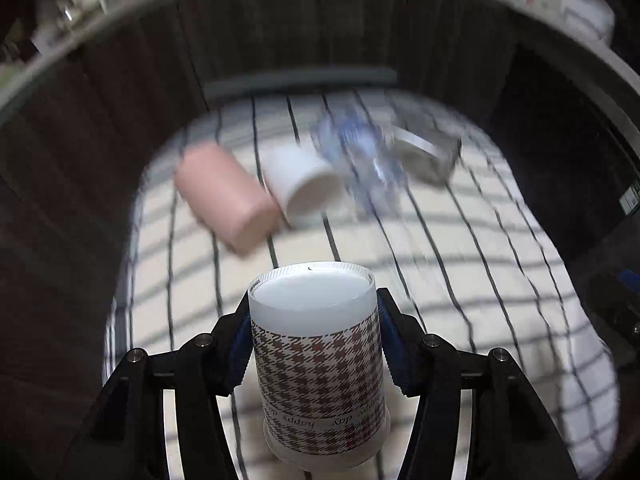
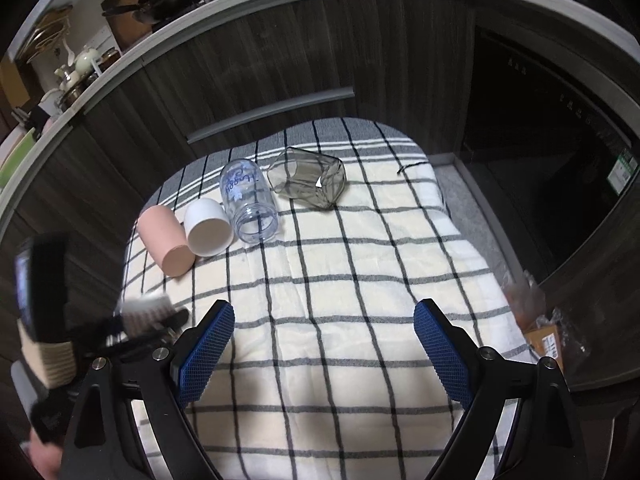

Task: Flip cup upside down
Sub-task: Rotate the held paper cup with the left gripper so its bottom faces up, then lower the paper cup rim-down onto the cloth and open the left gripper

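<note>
So the left gripper [image 1: 314, 344] has its blue-padded fingers [image 1: 239, 344] clamped on either side of the houndstooth paper cup [image 1: 320, 364], gripping it around the upper half of the wall. From the left wrist view the cup's flat white base faces up and away from the camera and the "happy day" print reads upside down, so I'd say it's already pretty much inverted, with the open mouth pointing down toward the checked blanket [image 1: 500, 320]. I can't tell whether the rim is touching the cloth yet or just above it. The background there is smeared with motion blur, so the hand looks to be mid-swing. The right gripper [image 2: 324, 348] is spread wide with nothing between its fingers, just hanging over the blanket. Further back lie a pink cup [image 2: 166, 240], a white cup [image 2: 206, 226], a clear bottle with blue writing [image 2: 248, 204] and a smoky glass jar [image 2: 308, 178], all on their sides. My take on doing this bit well: get the rim level before lowering, set it down on a flat patch of blanket rather than a fold, and don't squeeze harder, because paper walls crumple easily. Let go only once the whole rim sits flat, or it'll tip.
</note>
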Demonstrator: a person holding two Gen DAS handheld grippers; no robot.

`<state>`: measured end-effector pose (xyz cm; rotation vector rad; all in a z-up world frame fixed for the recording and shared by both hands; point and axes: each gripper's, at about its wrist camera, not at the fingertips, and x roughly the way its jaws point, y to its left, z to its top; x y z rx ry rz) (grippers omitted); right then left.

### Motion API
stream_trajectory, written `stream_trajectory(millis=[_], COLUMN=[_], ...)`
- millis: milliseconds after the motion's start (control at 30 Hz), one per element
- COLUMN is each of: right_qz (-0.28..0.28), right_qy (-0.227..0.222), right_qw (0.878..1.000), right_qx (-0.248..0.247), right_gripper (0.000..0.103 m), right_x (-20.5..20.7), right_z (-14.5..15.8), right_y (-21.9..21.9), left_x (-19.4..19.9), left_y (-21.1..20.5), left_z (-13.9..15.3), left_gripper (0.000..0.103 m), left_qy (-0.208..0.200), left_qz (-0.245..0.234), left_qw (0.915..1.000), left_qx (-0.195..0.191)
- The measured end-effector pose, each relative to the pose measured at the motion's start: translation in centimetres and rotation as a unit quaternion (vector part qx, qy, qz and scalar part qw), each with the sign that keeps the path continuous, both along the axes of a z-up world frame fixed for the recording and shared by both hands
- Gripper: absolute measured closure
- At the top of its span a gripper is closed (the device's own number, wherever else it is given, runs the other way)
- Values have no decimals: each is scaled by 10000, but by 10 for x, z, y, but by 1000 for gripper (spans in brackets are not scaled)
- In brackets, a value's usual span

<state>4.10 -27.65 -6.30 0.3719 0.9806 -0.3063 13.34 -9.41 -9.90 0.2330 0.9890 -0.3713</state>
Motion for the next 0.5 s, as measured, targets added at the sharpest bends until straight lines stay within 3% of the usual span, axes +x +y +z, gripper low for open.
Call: stream_trajectory(millis=[100, 200, 500], right_qz=[52, 131, 225], right_qy=[50, 176, 329], right_qw=[9999, 9995, 9986], right_qx=[-119, -222, -360], right_gripper=[12, 12, 12], right_x=[-2, -4, -11], right_z=[-6, -16, -20], right_y=[6, 13, 20], left_x=[-9, -15, -34], left_y=[4, 5, 7], left_z=[-8, -19, -44], left_gripper=[47, 47, 46], left_qy=[-817, -1357, -1257], left_qz=[72, 89, 128], left_qw=[9958, 9896, 9913], left_qx=[-396, -462, -368])
